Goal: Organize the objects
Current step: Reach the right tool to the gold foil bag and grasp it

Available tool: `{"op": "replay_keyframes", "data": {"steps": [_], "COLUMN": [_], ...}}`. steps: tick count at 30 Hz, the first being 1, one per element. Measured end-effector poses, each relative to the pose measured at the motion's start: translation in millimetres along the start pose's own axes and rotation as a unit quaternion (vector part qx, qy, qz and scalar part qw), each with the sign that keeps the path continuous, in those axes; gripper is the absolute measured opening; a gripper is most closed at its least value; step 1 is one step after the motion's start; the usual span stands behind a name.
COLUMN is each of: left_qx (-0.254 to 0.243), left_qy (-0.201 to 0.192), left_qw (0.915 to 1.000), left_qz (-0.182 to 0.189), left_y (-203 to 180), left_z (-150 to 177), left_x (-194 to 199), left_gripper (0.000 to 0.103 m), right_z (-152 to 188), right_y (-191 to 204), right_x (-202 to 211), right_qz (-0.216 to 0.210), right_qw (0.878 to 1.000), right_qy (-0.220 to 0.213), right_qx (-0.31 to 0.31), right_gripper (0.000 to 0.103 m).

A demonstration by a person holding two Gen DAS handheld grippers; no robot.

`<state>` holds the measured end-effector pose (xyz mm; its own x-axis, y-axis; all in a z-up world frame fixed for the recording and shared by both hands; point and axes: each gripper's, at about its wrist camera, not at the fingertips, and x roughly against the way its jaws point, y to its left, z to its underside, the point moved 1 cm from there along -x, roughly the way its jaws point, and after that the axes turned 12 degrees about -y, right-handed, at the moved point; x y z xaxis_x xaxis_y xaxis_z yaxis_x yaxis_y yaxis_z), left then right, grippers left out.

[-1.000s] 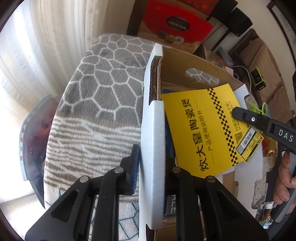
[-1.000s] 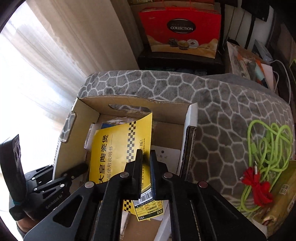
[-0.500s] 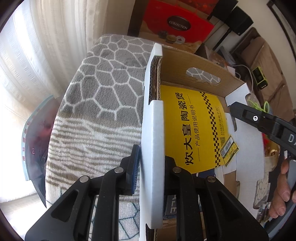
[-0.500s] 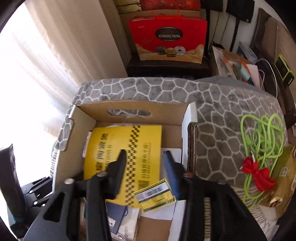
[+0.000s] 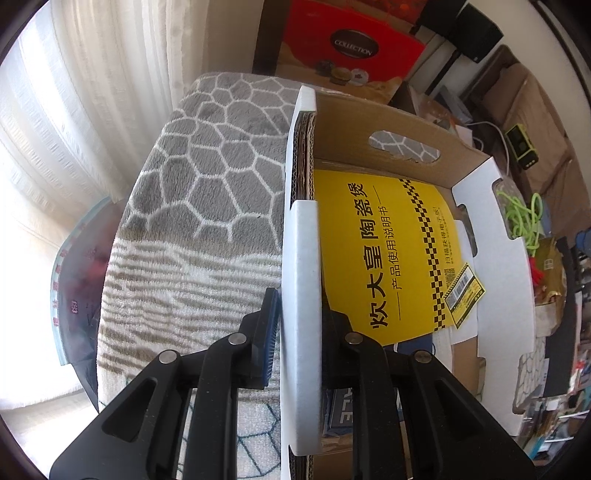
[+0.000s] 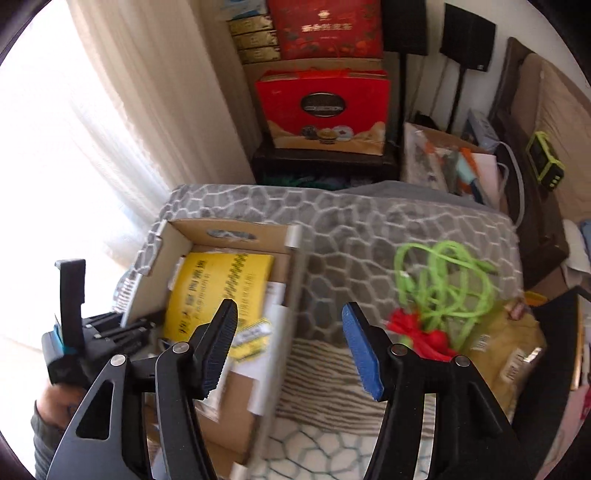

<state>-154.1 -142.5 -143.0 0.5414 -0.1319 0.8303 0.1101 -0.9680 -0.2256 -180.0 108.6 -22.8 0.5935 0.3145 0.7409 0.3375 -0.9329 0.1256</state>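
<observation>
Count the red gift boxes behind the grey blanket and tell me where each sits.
2. One red gift box marked COLLECTION stands on the dark stand beyond the blanket; a second red box sits above and behind it. More may be hidden.

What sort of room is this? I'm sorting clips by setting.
Probably a lived-in home room, a bedroom or sitting room: sheer curtains at a bright window, a red gift box against the wall, and a plush grey patterned blanket under the cardboard box.

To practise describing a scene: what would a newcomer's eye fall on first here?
The bright yellow booklet lying inside the cardboard box, whose near wall the left claw pinches. Next, the green cable on the grey blanket right of the box, beyond the empty, opening right claw.
</observation>
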Motion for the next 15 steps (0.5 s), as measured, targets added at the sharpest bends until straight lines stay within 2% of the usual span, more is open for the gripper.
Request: {"op": "replay_keyframes", "data": {"steps": [5, 8, 15], "left_qx": [-0.01, -0.034, -0.039], "left_qy": [0.0, -0.001, 0.001], "left_qw": [0.9999, 0.9992, 0.9989], "left_qz": [-0.005, -0.019, -0.026], "left_y": [-4.2, -11.2, -16.5], "left_z": [-0.5, -0.1, 2.1], "left_x": [0.4, 1.1, 2.8], "left_gripper": [0.016, 0.016, 0.016], "right_z": [13.1, 19.2, 34.0], "right_y": [-63.0, -96.6, -149.6], "right_x": [27.2, 39.4, 50.5], "right_qz": [0.046, 0.066, 0.096], "right_qw": [0.998, 0.996, 0.991], "right_qy": [-0.003, -0.004, -0.001], "right_qx": [-0.033, -0.058, -0.096], "right_gripper": [0.061, 0.061, 0.061]}}
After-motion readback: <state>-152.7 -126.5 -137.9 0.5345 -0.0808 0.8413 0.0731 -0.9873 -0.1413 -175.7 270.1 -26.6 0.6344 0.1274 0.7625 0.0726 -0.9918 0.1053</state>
